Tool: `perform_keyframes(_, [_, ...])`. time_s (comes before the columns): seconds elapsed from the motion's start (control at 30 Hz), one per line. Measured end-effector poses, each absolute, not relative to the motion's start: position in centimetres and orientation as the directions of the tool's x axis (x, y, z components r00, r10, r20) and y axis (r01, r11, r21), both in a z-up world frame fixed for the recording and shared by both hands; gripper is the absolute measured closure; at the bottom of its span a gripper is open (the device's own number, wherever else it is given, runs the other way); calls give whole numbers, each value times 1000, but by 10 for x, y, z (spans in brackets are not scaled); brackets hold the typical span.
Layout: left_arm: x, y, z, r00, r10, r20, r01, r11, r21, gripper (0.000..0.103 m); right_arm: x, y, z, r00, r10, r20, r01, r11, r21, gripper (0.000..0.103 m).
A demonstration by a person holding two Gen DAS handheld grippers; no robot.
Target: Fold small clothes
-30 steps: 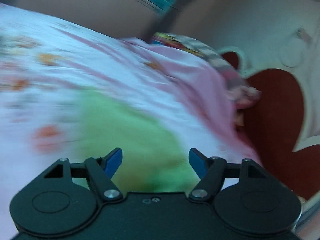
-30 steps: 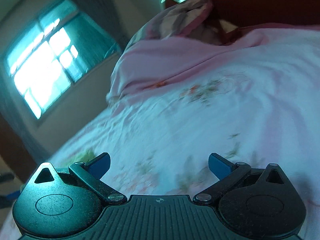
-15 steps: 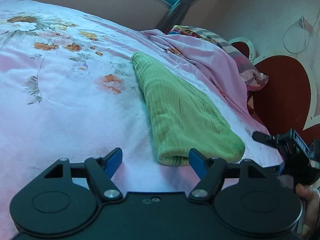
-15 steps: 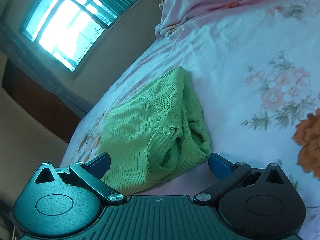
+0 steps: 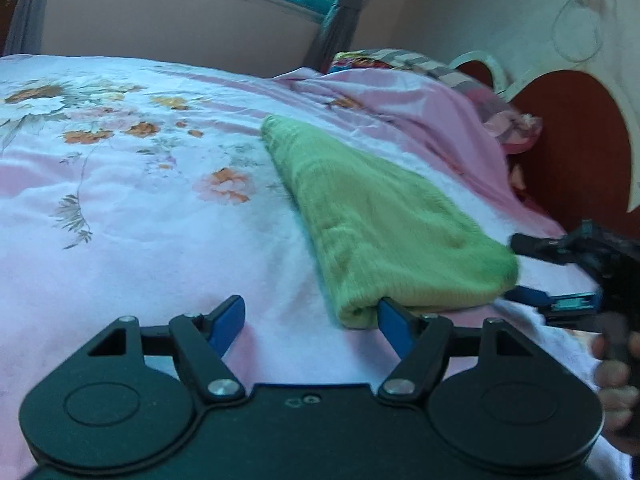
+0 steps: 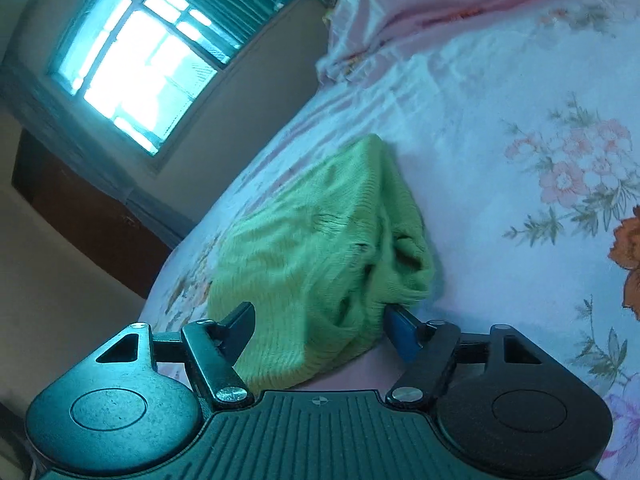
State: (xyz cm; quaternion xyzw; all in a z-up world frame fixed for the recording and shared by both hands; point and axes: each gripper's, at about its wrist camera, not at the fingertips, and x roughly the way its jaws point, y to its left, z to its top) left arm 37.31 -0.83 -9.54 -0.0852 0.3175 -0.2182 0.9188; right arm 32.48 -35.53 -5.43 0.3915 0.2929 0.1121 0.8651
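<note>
Right gripper (image 6: 320,320): jaws spread wide, nothing held, straddling near end of green knit garment (image 6: 316,240) | left gripper (image 5: 310,320): likewise spread, nothing held | all layers should be pinched before lifting.

Both low, close views share the green garment (image 5: 384,232).

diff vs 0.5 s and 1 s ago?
Both views swung from blurred bedding onto the green ribbed knit garment. Right gripper closed in around its near end, still open; left gripper edged toward its corner. Garment stays folded on the floral pink bedsheet.
</note>
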Motion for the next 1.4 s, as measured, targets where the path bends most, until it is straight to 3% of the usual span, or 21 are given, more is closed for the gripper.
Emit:
perform_keyframes(0.1, [378,-19,-94,718,-386,-579,318,922,-220,32,330,-348,-58,791,421,-443,49,679,733,31])
perform_keyframes(0.2, [377,-20,-95,714,-407,-571,325,914,-245,32,327,-342,-45,814,414,-408,1,700,714,31])
perform_keyframes(0.37, [372,-17,-98,728,-418,-543,327,909,-261,32,346,-340,-58,783,387,-487,78,716,694,31])
perform_keyframes(0.4, [370,-15,-98,729,-433,-530,335,901,-275,32,350,-341,-60,786,388,-481,80,708,702,37])
perform_keyframes(0.43, [370,-15,-99,730,-437,-525,337,899,-279,32,354,-340,-61,790,384,-477,72,716,695,51])
perform_keyframes(0.47, [370,-16,-100,728,-437,-529,339,899,-276,32,360,-340,-62,785,372,-496,76,736,673,90])
perform_keyframes(0.5, [373,-18,-101,722,-428,-543,334,904,-267,32,367,-339,-61,778,353,-521,89,758,646,91])
perform_keyframes(0.7, [368,-26,-100,746,-394,-537,320,919,-230,34,352,-344,-13,853,359,-380,-84,812,577,92])
perform_keyframes(0.77, [369,-25,-100,744,-397,-537,318,918,-238,33,349,-349,-20,857,321,-403,-64,842,535,92])
perform_keyframes(0.87, [369,-26,-99,737,-394,-549,322,919,-228,32,367,-366,-71,779,293,-555,88,824,559,92])
perform_keyframes(0.97, [362,-24,-98,723,-402,-563,342,915,-214,32,365,-373,-79,776,346,-528,59,793,606,91])
perform_keyframes(1.03, [356,-12,-93,701,-445,-557,375,895,-244,32,358,-377,-66,794,325,-514,46,811,584,78])
perform_keyframes(1.07, [352,-2,-88,703,-465,-538,381,885,-268,32,348,-380,-57,826,286,-486,33,836,548,64])
perform_keyframes(1.1, [350,5,-82,722,-470,-507,377,882,-282,32,343,-383,-48,846,273,-458,7,853,522,59])
perform_keyframes(1.2, [372,10,-60,764,-478,-434,373,875,-307,32,352,-387,-34,867,269,-420,-46,881,470,59])
perform_keyframes(1.33, [438,-22,-53,742,-447,-500,355,894,-272,34,386,-361,-22,863,275,-424,-129,932,340,59])
perform_keyframes(1.4, [458,-27,-57,732,-478,-486,365,877,-313,32,397,-348,-24,850,308,-427,-189,935,299,59])
